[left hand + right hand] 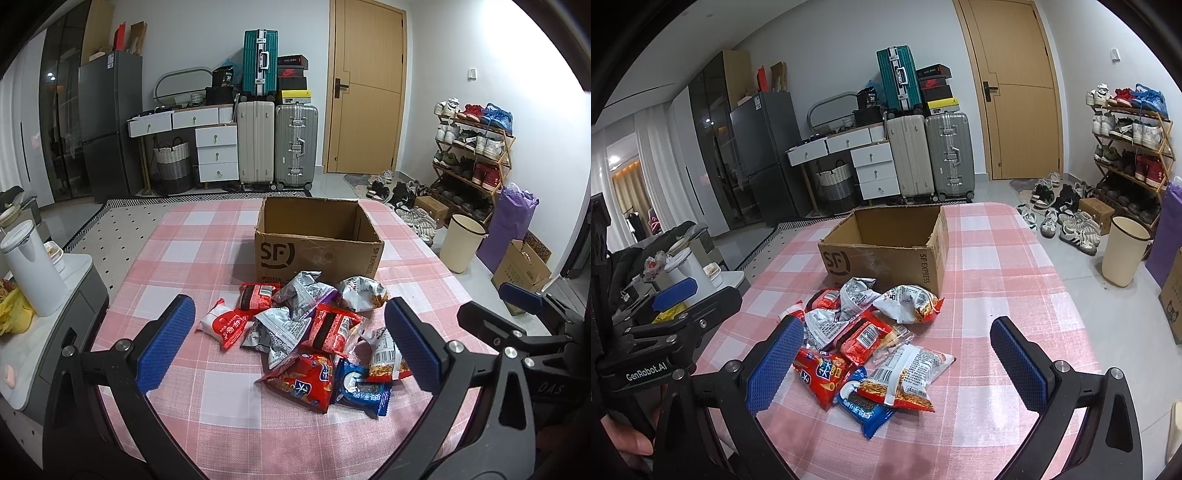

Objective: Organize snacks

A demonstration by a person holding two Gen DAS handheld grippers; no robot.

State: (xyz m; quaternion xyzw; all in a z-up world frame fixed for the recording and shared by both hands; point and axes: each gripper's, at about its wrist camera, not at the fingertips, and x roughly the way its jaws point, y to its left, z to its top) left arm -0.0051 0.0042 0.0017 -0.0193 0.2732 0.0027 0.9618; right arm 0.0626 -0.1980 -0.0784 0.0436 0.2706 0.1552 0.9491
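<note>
A heap of snack packets lies on the pink checked tablecloth in front of an open cardboard box marked SF, which looks empty inside. The heap holds red, silver and white bags and a blue packet nearest me. My left gripper hovers open over the near side of the heap, nothing between its blue pads. My right gripper is open too, above the heap's near right part, also holding nothing. Each gripper shows at the edge of the other's view.
A white kettle and clutter stand on a side unit left of the table. Beyond the table are suitcases, drawers, a fridge and a door. On the floor to the right are a cream bin, a shoe rack and boxes.
</note>
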